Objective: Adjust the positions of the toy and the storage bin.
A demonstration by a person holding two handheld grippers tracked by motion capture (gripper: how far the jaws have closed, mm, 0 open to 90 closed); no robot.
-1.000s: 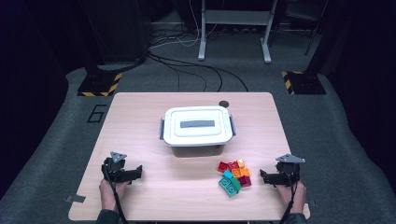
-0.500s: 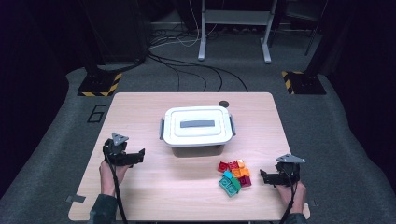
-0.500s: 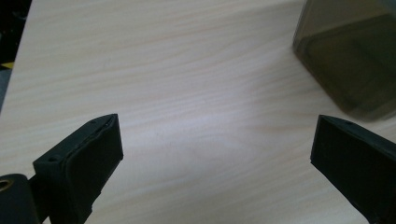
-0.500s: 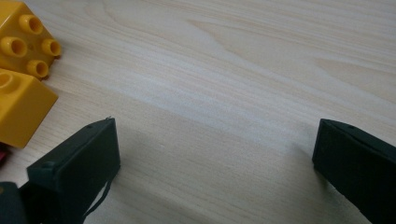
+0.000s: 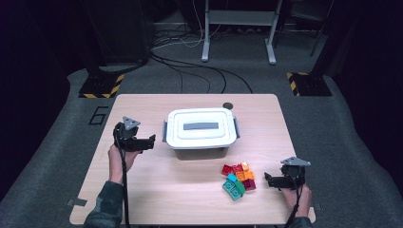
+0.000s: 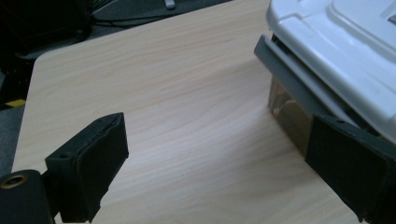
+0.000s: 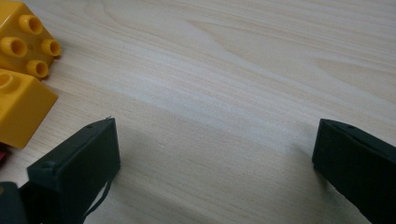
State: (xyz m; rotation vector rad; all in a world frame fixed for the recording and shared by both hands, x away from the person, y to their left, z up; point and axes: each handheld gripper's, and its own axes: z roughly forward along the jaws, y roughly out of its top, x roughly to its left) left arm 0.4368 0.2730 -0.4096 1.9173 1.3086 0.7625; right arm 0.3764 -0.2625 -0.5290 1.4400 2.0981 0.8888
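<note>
Beside the lidded box, the left claw is held wide and empty, jaws just narrowing; its grey latch could be missed.

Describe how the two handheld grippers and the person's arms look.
Both the left gripper and the right gripper are black, each topped by a grey three-cornered plate and ending in two flat, blocky black jaws. A dark cable trails from each along the forearm. The left forearm wears a dark greenish sleeve.
</note>
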